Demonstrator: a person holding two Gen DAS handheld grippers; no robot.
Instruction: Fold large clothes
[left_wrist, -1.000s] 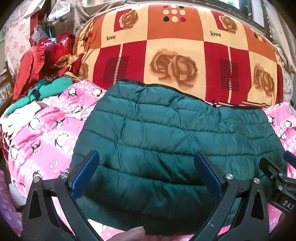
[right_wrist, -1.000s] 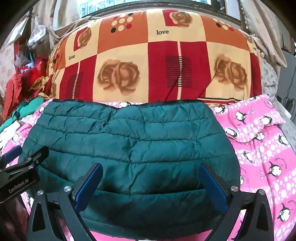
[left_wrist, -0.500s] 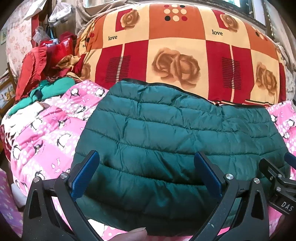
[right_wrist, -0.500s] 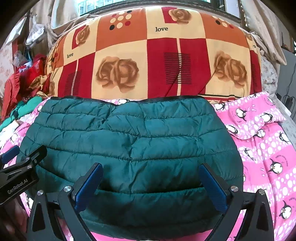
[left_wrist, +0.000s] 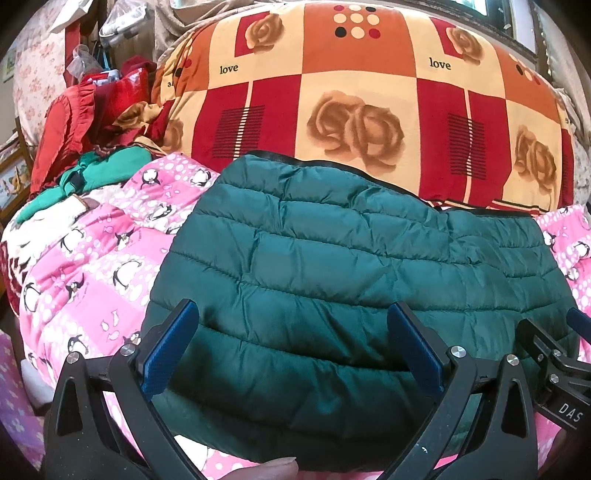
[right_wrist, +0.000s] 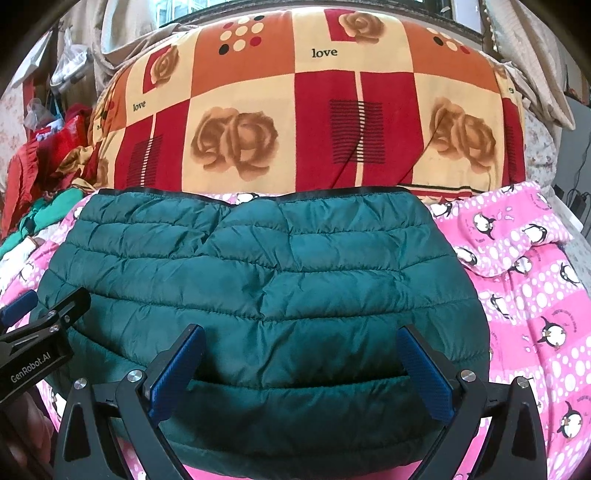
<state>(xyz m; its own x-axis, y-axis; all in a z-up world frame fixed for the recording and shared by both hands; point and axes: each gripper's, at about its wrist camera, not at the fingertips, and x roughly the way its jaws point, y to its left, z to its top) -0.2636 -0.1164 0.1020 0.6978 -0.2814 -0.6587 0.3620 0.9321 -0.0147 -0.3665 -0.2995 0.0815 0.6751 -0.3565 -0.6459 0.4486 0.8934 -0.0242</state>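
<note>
A dark green quilted puffer jacket (left_wrist: 332, 266) lies folded flat on the pink penguin bedspread (left_wrist: 85, 266); it also shows in the right wrist view (right_wrist: 266, 280). My left gripper (left_wrist: 291, 343) is open and empty, hovering over the jacket's near left part. My right gripper (right_wrist: 299, 365) is open and empty over the near middle of the jacket. Each gripper shows at the edge of the other's view: the right one (left_wrist: 554, 365), the left one (right_wrist: 40, 332). A fingertip (left_wrist: 266, 469) shows at the bottom of the left wrist view.
A big rolled quilt with red, orange and rose squares (left_wrist: 351, 96) lies right behind the jacket (right_wrist: 314, 122). Red and green clothes (left_wrist: 92, 129) are piled at the back left. The pink bedspread (right_wrist: 535, 295) extends to the right.
Both grippers have drifted slightly forward and stay open. The jacket has not moved.
</note>
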